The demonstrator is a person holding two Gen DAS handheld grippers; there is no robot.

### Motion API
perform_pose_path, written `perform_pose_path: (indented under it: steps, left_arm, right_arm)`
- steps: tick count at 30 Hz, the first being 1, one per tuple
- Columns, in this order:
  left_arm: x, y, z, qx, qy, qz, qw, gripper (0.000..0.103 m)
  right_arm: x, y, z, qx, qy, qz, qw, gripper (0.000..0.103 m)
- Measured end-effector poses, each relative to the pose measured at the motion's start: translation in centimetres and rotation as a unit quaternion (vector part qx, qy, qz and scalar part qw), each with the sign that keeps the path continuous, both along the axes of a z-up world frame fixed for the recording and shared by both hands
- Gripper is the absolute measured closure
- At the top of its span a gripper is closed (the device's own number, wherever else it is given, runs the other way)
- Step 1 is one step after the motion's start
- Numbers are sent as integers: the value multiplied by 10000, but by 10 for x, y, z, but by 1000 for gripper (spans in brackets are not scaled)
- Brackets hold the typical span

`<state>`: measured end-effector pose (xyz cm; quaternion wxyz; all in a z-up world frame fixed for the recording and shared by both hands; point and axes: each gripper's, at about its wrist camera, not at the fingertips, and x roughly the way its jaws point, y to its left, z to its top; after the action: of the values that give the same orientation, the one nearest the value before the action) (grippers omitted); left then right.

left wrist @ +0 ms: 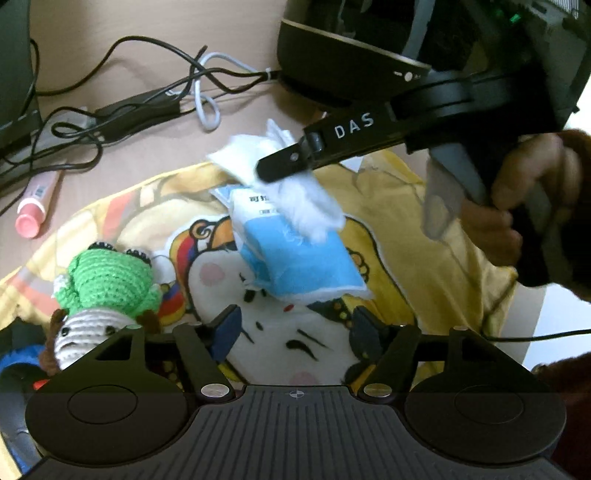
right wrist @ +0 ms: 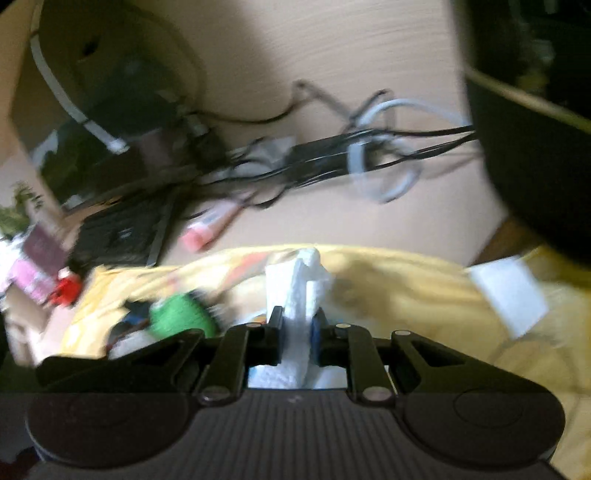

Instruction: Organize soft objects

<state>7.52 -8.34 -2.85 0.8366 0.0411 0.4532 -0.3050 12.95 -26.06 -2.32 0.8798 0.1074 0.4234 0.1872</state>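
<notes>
right gripper (right wrist: 297,328) is clamped tight on a white tissue (right wrist: 301,295), jaws nearly together, with the sheet standing up between the pads and trailing below. from the left wrist view that same tissue (left wrist: 291,192) hangs off the black finger, draped over the blue-and-white tissue pack (left wrist: 295,254), so it looks like it's being drawn out of the pack or carried clear of it, can't say which. the right wrist view is blurred, which fits a hand on the move.

left gripper (left wrist: 293,325) sits partly open, blue pads apart, nothing between them, hovering over the yellow cartoon-print cloth (left wrist: 399,229) just short of the pack. my read: it's lined up to pin or grab the pack so it doesn't slide while the tissue comes away.

off to the left on the cloth, the green crocheted toy (left wrist: 107,280) lies on its side, untouched. beyond the cloth, on the tan desk (left wrist: 229,22), sit a pink tube (left wrist: 35,206) and a tangle of cables (left wrist: 147,85). the soft items are gathered on the cloth, so sorting seems well under way, not finished.
</notes>
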Motion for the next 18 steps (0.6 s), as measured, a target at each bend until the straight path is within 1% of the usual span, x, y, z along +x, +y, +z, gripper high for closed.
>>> perform_pose_path:
  steps: [3,5,10,12,13,16,18]
  left_arm:
    - [5,2,3,-341,193,-2,9992,18]
    - [9,1,3,-398,232,15,9989,18]
    - [15,1,1,-167,112,7,9998,18]
    - [15,3,0,-27,36,-35,10000,22]
    - [14,3,0,48,-9,-74,10000,24]
    - [8,4,1,122,-29,-221,9997,26]
    - [4,2,1,126,-26,-315,9994,26]
  right_arm:
    - [6,-17,-11,-130,107,-285,9995,86]
    - [4,-25,-16,-5,241,-380,9990,86]
    - [-25,-22,-14,366,438,-207,9982,86]
    - [-37,-19,-10,545,472,-103,9973,86]
    - [-41,-18,-7,586,455,-81,9972,86]
    - [-55,-10,10,751,225,20,9969,86]
    - [-62,1,18,1010,156,290,9943,86]
